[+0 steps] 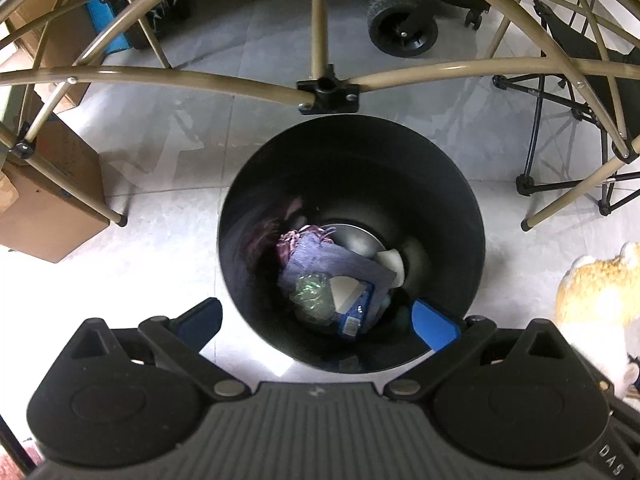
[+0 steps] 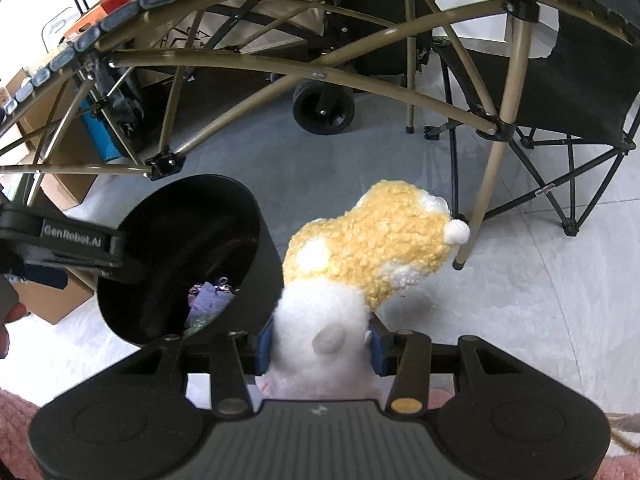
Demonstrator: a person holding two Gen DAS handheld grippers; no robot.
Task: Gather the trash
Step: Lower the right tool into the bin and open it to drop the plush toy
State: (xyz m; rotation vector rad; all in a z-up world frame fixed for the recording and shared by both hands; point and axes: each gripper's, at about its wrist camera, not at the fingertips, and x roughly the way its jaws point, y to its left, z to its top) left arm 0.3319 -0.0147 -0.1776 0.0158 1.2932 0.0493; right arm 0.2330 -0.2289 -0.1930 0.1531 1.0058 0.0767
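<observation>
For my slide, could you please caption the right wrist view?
Right gripper clamps a yellow-and-white plush toy beside the black trash bin.

grey tile floor [image 1: 248, 60] is carrying black bin [image 1: 460, 184] w/ trash, cardboard box [image 1: 48, 216], folding chair [image 2: 580, 92], tan frame legs [image 2: 486, 196] & a wheel [image 1: 402, 22].

Each tool is matte black plastic with a ribbed grey centre plate, two round housings, silver pivot screws and blue finger pads, the left tool [image 1: 318, 322] marked "GenRobot.AI" on its side, and the right tool [image 2: 318, 346] flanked by fuzzy pink sleeves [image 2: 16, 436].
</observation>
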